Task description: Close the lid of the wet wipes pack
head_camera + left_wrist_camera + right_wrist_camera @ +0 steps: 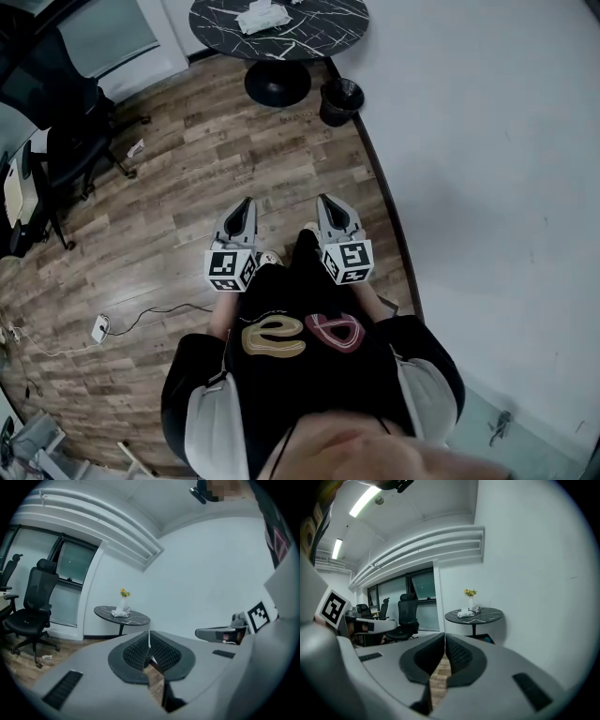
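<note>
Across the room, on a round dark worktop (323, 28), we note a white wipes pack (262, 17) lying towards the left of the top. It is too small in every view for us to tell whether its lid is open or closed. In both gripper views a small vase of yellow flowers (470, 599) stands just behind the pack. A black bin (340, 100) sits on the wooden floor (187, 187) beside the worktop's pedestal, close to the white wall (487, 169). A black office chair (33, 613) stands well apart on the left by the window.

We record the left gripper (244, 202) and the right gripper (326, 201) held side by side, near each other but apart, in front of the person's dark top (300, 366). Both are well away from the worktop and the pack. The left gripper's jaws are pressed together at the tips with nothing between them. The right gripper's jaws are likewise together and empty, with only floor showing through the gap lower down.
</note>
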`<state>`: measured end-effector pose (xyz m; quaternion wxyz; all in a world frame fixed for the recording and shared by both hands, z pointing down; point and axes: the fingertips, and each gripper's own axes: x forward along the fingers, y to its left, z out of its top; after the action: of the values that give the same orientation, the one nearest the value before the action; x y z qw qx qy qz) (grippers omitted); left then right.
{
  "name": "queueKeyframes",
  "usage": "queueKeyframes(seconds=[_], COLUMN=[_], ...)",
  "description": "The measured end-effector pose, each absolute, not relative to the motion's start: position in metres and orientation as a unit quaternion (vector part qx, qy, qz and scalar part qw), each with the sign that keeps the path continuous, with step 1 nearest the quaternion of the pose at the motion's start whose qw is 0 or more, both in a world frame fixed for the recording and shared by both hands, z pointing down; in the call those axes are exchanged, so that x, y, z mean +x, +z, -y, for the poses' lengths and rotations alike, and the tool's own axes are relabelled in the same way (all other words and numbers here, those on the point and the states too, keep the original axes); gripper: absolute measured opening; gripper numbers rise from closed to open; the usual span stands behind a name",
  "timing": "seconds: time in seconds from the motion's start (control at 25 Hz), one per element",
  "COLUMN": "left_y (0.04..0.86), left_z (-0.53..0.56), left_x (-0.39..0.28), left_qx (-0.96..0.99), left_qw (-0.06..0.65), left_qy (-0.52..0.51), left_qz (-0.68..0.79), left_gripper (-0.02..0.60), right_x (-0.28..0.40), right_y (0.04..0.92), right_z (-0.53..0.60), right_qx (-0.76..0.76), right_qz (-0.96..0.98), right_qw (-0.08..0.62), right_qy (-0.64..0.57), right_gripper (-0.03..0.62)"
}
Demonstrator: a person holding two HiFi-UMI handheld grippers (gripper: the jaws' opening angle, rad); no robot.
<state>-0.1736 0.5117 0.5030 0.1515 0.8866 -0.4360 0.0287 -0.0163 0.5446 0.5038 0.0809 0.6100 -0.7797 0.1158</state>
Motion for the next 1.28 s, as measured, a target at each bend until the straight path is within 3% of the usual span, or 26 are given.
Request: queueKeyframes(seconds=[0.4, 0.64, 1.28], left_y=[0.507, 0.512, 0.500], left_z=[-0.487, -0.451, -0.313], left_x=[-0.173, -0.170, -0.107], left_qx=[0.882, 0.871, 0.860], left_qw=[0.155, 0.159, 0.140], left_qy=[0.024, 0.023, 0.033], left_qz=[0.445, 0.465, 0.489], left_gripper=[0.025, 0.025, 0.025], right_x=[-0.004, 0.006, 0.043], right_y=[0.510, 0.515, 0.508], right_z=[-0.512, -0.468, -0.307], right_qx=[0.607, 0.594, 0.534], right_qz=[0.780, 0.791, 0.835], right_qw=[0.066, 0.103, 0.099], right_qy=[0.133, 0.102, 0.086], right_gripper=[0.012, 0.012, 0.012])
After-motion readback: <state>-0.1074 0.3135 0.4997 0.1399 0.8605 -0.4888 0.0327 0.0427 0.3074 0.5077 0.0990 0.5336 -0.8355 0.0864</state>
